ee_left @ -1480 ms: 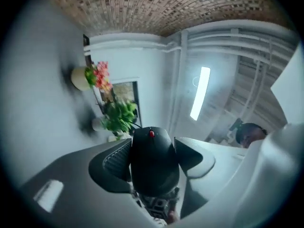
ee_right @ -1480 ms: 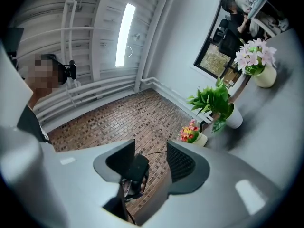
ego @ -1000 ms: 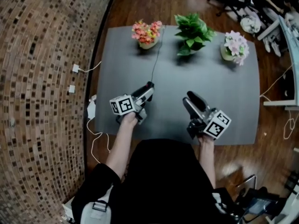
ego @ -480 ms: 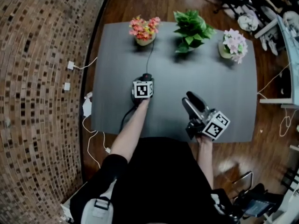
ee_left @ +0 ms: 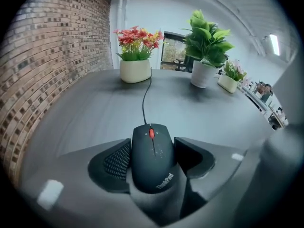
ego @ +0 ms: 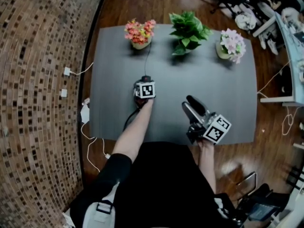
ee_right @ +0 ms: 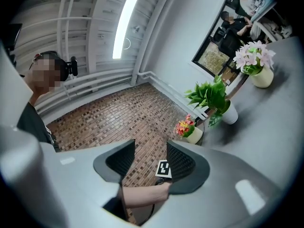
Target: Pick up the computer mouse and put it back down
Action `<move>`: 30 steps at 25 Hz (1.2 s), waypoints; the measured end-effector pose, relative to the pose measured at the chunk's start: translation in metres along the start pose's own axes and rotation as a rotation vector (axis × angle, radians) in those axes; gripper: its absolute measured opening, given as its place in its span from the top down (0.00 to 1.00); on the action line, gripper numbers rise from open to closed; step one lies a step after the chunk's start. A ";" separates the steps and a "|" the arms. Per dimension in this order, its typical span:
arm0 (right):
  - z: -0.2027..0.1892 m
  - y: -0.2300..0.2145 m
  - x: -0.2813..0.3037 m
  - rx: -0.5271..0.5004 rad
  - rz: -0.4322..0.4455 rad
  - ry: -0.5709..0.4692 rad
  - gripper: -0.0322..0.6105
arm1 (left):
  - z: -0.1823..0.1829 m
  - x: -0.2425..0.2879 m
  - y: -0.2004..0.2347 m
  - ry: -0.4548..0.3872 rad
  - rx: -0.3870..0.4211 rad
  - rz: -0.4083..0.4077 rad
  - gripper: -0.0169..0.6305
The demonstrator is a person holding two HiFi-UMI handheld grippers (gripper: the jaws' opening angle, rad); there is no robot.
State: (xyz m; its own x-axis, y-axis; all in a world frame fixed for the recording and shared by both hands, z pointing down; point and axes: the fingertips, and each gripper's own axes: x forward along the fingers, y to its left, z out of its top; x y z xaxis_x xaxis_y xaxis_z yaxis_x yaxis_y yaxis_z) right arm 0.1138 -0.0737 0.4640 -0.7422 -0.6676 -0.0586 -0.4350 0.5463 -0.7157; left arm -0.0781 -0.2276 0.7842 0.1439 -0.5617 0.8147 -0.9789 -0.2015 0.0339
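Grip check: left gripper [ee_left: 152, 147] is clamped on the computer mouse [ee_left: 152, 160] across its flanks, dotted rubber pads [ee_left: 118, 159] on both sides, jaws standing fairly wide because the body fills the gap. Mouse is low over the grey table [ego: 213, 89], a bit left of its middle; can't tell if the underside touches. Handling guess: light, rigid plastic shell, smooth matte black, domed and narrowing toward the front, so it could squirt out if pinched high on the curve. Widest part of the flanks looks like the right spot. Thin cable [ee_left: 144, 101] runs off toward the white pot of red flowers [ee_left: 135, 70]; looks slack, probably drags a little. Red scroll wheel [ee_left: 151, 133] on top, keep clear. Right gripper [ee_right: 148, 151] idle, jaws apart, nothing between them.
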 end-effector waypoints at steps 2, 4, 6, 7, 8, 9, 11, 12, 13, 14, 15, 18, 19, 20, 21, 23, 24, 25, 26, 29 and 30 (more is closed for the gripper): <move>0.000 0.001 0.001 0.003 0.003 0.000 0.65 | -0.001 -0.002 -0.004 -0.005 -0.001 -0.035 0.52; -0.001 0.003 0.003 0.009 0.010 0.000 0.65 | -0.006 -0.008 -0.003 0.001 -0.011 -0.056 0.44; -0.003 0.003 0.004 0.015 0.018 0.000 0.65 | -0.012 -0.020 -0.002 -0.009 -0.024 -0.070 0.40; -0.004 0.002 0.005 0.018 0.021 -0.001 0.65 | -0.016 -0.028 -0.001 -0.018 -0.032 -0.078 0.39; -0.004 0.002 0.005 0.019 0.024 -0.001 0.65 | -0.021 -0.037 0.002 -0.026 -0.044 -0.082 0.39; -0.004 0.001 0.006 0.019 0.026 -0.001 0.65 | -0.027 -0.046 0.006 -0.033 -0.063 -0.087 0.39; -0.004 0.000 0.007 0.018 0.030 0.003 0.65 | -0.042 -0.064 0.014 -0.047 -0.124 -0.109 0.39; -0.005 0.000 0.008 0.019 0.033 0.006 0.65 | -0.048 -0.074 0.017 -0.059 -0.165 -0.130 0.39; -0.005 -0.001 0.009 0.020 0.039 0.008 0.65 | -0.052 -0.085 0.020 -0.079 -0.212 -0.159 0.39; -0.005 0.000 0.011 0.020 0.045 0.011 0.65 | -0.052 -0.098 0.022 -0.108 -0.263 -0.194 0.39; -0.004 0.000 0.012 0.020 0.052 0.014 0.65 | -0.049 -0.113 0.025 -0.145 -0.316 -0.234 0.40; -0.004 0.002 0.016 0.017 0.069 0.025 0.65 | -0.036 -0.160 0.030 -0.274 -0.451 -0.368 0.41; -0.005 0.003 0.017 0.016 0.074 0.029 0.65 | -0.033 -0.175 0.032 -0.310 -0.474 -0.403 0.42; -0.005 0.003 0.019 0.015 0.079 0.032 0.65 | -0.028 -0.189 0.034 -0.346 -0.488 -0.433 0.42; -0.005 0.004 0.020 0.015 0.085 0.035 0.65 | -0.022 -0.203 0.034 -0.383 -0.497 -0.464 0.43; -0.006 0.007 0.024 0.015 0.100 0.042 0.65 | -0.006 -0.226 0.029 -0.453 -0.500 -0.531 0.46; -0.006 0.008 0.026 0.015 0.108 0.046 0.65 | 0.002 -0.235 0.024 -0.484 -0.494 -0.566 0.49; -0.006 0.010 0.029 0.014 0.117 0.050 0.65 | 0.012 -0.244 0.019 -0.509 -0.480 -0.599 0.50; -0.007 0.013 0.032 0.014 0.128 0.054 0.65 | 0.021 -0.252 0.012 -0.528 -0.459 -0.630 0.52; -0.009 0.023 0.040 0.004 0.160 0.069 0.65 | 0.044 -0.271 -0.007 -0.544 -0.375 -0.687 0.55; -0.009 0.026 0.042 0.000 0.167 0.075 0.65 | 0.048 -0.275 -0.012 -0.544 -0.357 -0.698 0.55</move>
State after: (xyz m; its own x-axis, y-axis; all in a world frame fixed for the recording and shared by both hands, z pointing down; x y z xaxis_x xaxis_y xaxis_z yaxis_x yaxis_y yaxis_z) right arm 0.0666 -0.0823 0.4492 -0.8397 -0.5286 -0.1245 -0.3029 0.6462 -0.7005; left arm -0.0988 -0.1094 0.5316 0.6723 -0.7214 0.1660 -0.6197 -0.4259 0.6592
